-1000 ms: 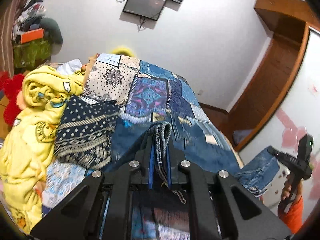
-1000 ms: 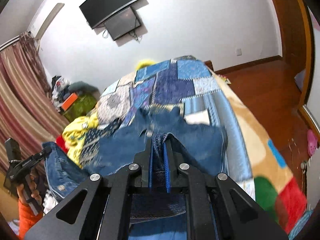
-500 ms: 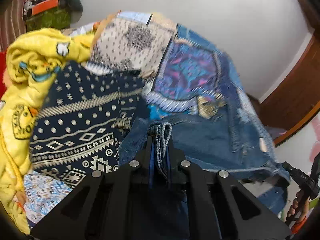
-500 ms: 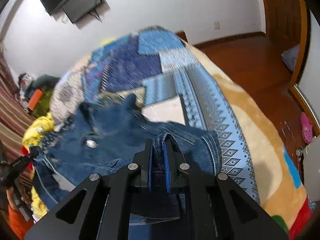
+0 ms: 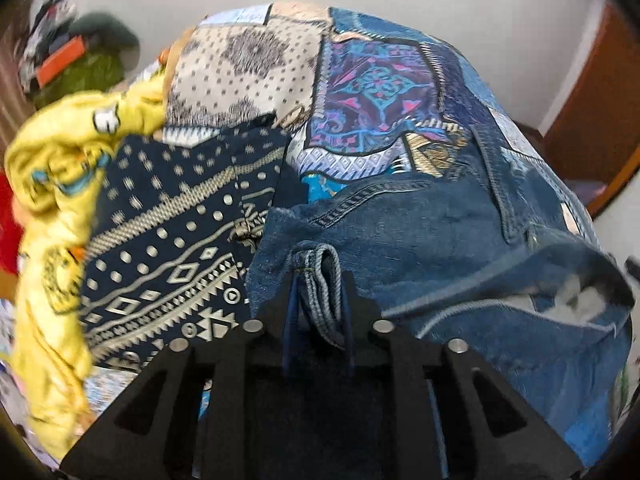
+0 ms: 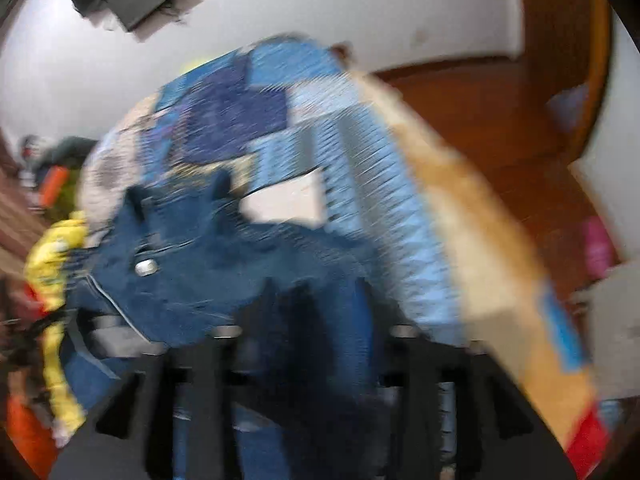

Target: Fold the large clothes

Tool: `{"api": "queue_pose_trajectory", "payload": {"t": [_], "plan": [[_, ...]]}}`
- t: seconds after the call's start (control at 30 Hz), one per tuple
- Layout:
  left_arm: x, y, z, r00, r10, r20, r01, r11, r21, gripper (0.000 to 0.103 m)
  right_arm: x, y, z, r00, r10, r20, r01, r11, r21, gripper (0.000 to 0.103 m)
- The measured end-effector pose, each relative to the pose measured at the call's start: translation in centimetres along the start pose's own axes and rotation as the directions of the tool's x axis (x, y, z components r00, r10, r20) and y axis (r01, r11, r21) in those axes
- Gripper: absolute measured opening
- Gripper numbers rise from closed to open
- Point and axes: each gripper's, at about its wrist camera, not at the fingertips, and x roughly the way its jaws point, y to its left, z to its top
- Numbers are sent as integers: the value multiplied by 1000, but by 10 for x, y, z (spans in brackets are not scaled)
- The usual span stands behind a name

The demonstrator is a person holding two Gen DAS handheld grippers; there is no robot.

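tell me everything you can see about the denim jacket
The denim jacket is dark blue, heavy cotton by its look, with lighter topstitched seams and a silver metal button. It lies crumpled across the patchwork bedspread, one edge against the navy patterned cloth. A rolled hem is pinched in the left gripper. Denim also sits between the fingers of the right gripper, though blur hides how tightly it is held. A paler inner face shows at a fold on its right.

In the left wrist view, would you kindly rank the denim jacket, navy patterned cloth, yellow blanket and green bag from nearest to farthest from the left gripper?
1. Denim jacket, clamped in the left gripper.
2. Navy patterned cloth, just left.
3. Yellow blanket, far left.
4. Green bag, upper left, by the wall.
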Motion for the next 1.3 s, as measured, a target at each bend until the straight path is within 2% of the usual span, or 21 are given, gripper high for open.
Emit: {"api": "queue_pose_trajectory", "payload": {"t": [0.03,0.07,0.1,0.17,0.27,0.33,0.4,0.57,0.73,0.87,0.97,1.1,1.2,1.3], "plan": [[-8,-1,1,1000,0,13,0,1000,3,39,-16,-2,0,998,-32,48,33,999,-14,51],[-18,-2,0,1000,-5,27,5,1000,1,46,-26,-4,1,997,-26,69,27,1000,-16,51],[-26,-3,0,999,-11,37,11,1000,-2,59,-35,-6,0,997,-10,75,11,1000,-13,52],[-46,-9,-2,997,-29,72,29,1000,4,62,-54,-9,-1,997,25,76,-24,1000,-10,52],[-71,-20,-7,994,-55,99,52,998,37,70,-73,-2,-9,996,34,86,-30,998,-46,54],[-83,-28,-15,992,-73,103,66,996,63,82,-82,8,-17,995,41,91,-33,996,-88,58],[-89,-36,-26,991,-94,95,85,992,92,88,-87,22,-28,994,62,86,-50,990,-133,59],[-86,-48,-55,992,-122,26,118,984,132,88,-72,56,-53,992,123,19,-116,970,-216,65],[-65,-50,-74,987,-145,-63,151,982,112,88,-49,84,-79,987,145,-68,-158,948,-275,65],[-43,-51,-80,981,-164,-107,174,981,87,90,-26,98,-93,982,131,-138,-168,939,-302,65],[-20,-55,-79,986,-112,-121,127,985,120,91,-7,105,-95,982,94,-167,-145,934,-326,65],[1,-59,-71,993,-65,-94,79,985,152,103,14,108,-88,976,89,-199,-152,932,-328,71],[10,-56,-56,995,-63,-80,74,986,150,103,33,108,-75,970,78,-230,-151,936,-319,70],[20,-51,-32,998,4,-67,6,989,149,103,47,108,-55,971,56,-234,-131,939,-319,70]]}}
